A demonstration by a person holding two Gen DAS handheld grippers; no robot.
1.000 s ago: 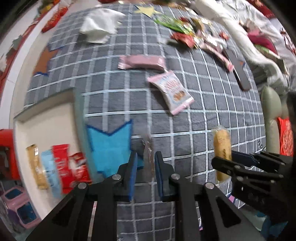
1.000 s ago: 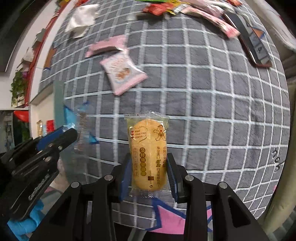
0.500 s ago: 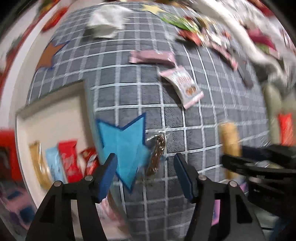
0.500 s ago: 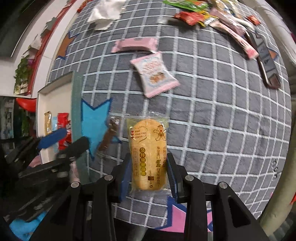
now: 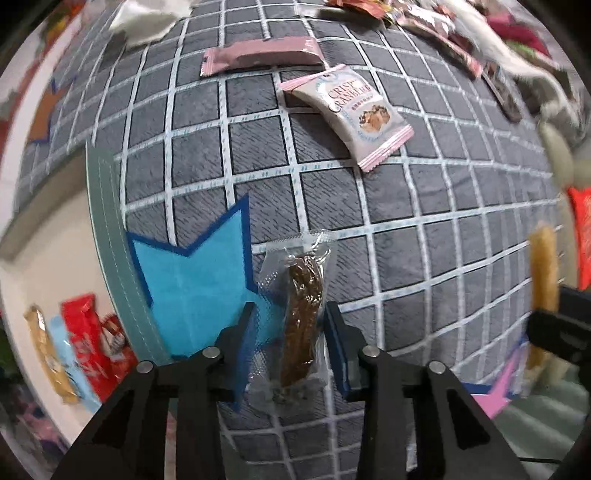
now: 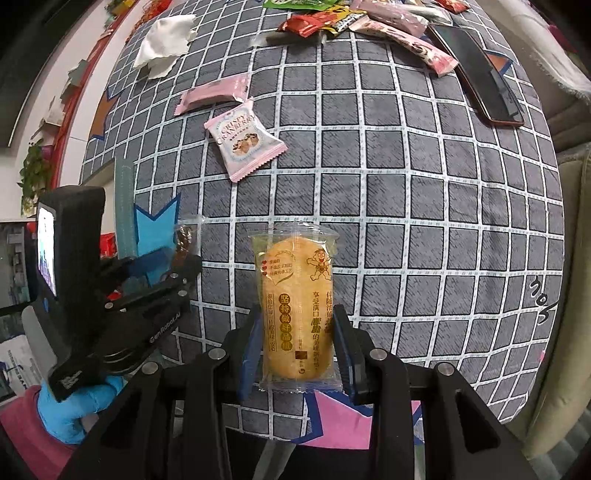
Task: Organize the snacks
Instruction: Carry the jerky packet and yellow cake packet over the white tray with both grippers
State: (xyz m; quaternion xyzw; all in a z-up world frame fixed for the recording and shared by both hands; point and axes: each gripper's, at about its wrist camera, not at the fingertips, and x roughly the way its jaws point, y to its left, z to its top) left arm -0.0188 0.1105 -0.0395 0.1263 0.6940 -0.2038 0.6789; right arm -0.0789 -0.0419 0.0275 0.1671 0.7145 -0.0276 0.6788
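Since 0.5 s ago, spread left claw (image 5: 288, 332) straddled dropped brown snack (image 5: 301, 321); right claw (image 6: 295, 339) pinching rice cracker (image 6: 295, 306); next: re-pinch, then box.

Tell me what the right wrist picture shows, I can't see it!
The right gripper pinches a yellow rice cracker packet above a grey checked cloth. A pink cranberry snack lies farther back, with the left gripper at the left.

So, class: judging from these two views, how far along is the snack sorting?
Done: several packets lie in the white tray. In hand: the right gripper clamps a rice cracker; the open left gripper straddles a brown snack stick. Left: the cranberry packet, pink bar and far pile.
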